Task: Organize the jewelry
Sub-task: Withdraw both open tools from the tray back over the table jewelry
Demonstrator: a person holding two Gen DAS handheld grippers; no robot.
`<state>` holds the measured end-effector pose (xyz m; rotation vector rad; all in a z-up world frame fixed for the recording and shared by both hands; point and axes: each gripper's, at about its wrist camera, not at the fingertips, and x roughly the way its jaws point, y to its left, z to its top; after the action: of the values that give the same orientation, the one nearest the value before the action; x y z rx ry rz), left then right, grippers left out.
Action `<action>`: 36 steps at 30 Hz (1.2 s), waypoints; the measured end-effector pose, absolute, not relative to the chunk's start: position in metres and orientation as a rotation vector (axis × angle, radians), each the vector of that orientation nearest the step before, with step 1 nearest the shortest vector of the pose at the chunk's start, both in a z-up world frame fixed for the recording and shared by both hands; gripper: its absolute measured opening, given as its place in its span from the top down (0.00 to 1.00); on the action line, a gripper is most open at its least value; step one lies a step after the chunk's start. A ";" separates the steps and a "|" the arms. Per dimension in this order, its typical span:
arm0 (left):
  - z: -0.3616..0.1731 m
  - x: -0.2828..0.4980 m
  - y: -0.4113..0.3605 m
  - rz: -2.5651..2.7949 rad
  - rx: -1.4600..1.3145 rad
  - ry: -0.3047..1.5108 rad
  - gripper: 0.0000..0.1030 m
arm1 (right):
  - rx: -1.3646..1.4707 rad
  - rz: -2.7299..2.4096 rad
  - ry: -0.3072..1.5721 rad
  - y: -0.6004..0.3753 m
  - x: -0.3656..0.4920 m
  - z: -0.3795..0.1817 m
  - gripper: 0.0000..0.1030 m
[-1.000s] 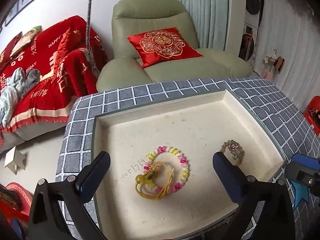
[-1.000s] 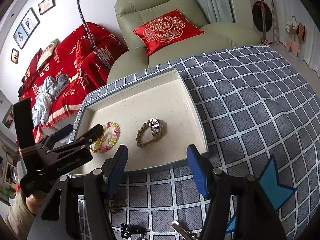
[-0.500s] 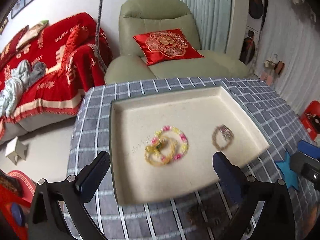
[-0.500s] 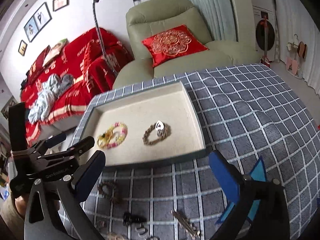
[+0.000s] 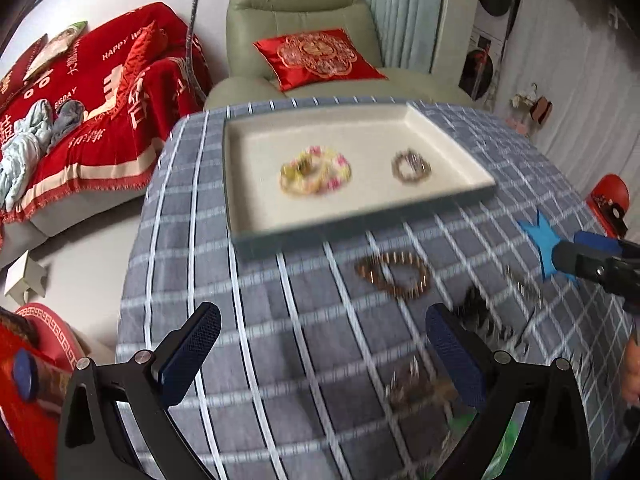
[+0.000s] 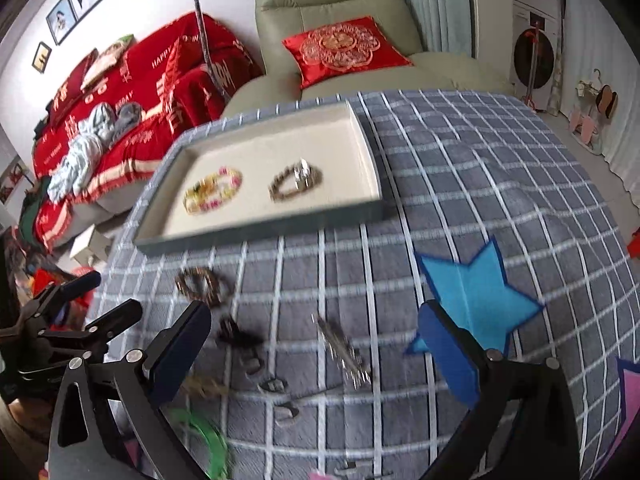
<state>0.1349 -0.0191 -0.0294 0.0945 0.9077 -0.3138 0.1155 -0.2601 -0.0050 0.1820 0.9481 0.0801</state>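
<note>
Right wrist view shows both your grippers, right [image 6: 316, 354] and left [image 5: 323, 354], spread wide and empty. Your brown bead bracelet [image 6: 204, 285] lies on the checked cloth just before the tray [image 6: 256, 236]; likely light, floppy, slippery, so pinch across one side of its loop.

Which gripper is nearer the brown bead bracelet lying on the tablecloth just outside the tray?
Left. The left gripper hovers open just short of the brown bead bracelet, nearly in line with it. The right gripper sits open farther off to its right.
</note>
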 end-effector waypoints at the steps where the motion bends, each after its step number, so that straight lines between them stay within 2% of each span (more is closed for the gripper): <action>1: -0.032 0.131 -0.019 -0.313 0.102 0.912 0.00 | 0.178 0.078 0.959 -0.260 0.111 -0.009 0.00; 12: -0.056 0.108 -0.019 -0.324 0.145 0.968 0.00 | 0.149 0.052 1.031 -0.260 0.086 -0.038 0.00; 25: -0.068 0.106 -0.029 -0.370 0.171 0.995 0.00 | 0.134 0.028 1.061 -0.262 0.094 -0.052 0.01; 29: -0.068 0.107 -0.031 -0.376 0.161 0.996 0.01 | 0.113 0.024 1.069 -0.258 0.101 -0.057 0.08; 32: -0.066 0.107 -0.033 -0.381 0.164 0.987 0.09 | 0.081 0.014 1.064 -0.254 0.108 -0.056 0.18; 34: -0.066 0.107 -0.035 -0.383 0.166 0.988 0.10 | 0.059 0.016 1.059 -0.251 0.113 -0.055 0.25; 36: -0.065 0.105 -0.037 -0.391 0.170 0.979 0.20 | 0.040 0.024 1.059 -0.248 0.117 -0.055 0.28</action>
<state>0.1055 -0.0373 -0.0646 0.1703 0.9793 -0.3915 0.1173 -0.2475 -0.0552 0.0398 1.0585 0.0240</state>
